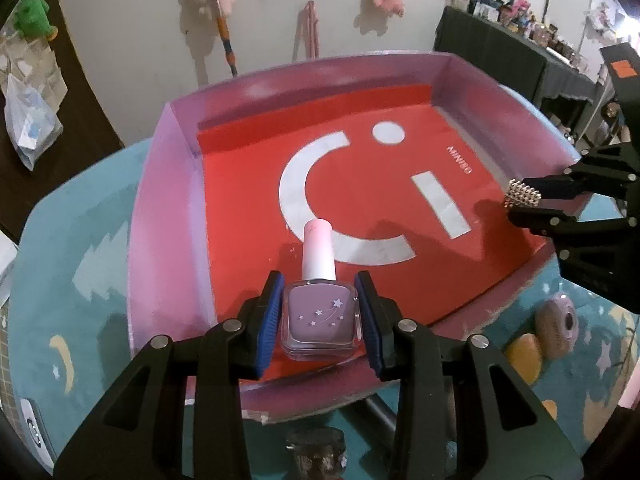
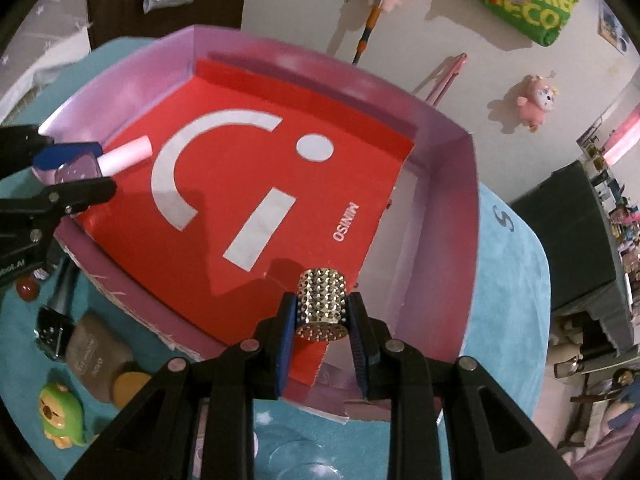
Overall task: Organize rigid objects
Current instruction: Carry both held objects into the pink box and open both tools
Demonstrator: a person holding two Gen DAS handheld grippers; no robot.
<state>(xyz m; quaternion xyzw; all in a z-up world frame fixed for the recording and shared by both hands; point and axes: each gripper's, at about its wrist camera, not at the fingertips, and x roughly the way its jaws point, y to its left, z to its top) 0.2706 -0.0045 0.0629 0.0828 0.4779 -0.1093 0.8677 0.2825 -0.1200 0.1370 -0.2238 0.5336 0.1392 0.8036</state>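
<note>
While both tools are being held over the pink tray (image 1: 168,216), one purple nail polish bottle (image 1: 320,322) with a white cap is being clamped between the blue pads of the left hand-held gripper (image 1: 320,318), above the tray's near edge. One studded silver cylinder (image 2: 322,300) is being pinched in the narrowly closed right hand-held gripper (image 2: 322,320), above the red sheet (image 2: 248,184) lining the tray, where "MINISO" is being shown in white letters.
</note>
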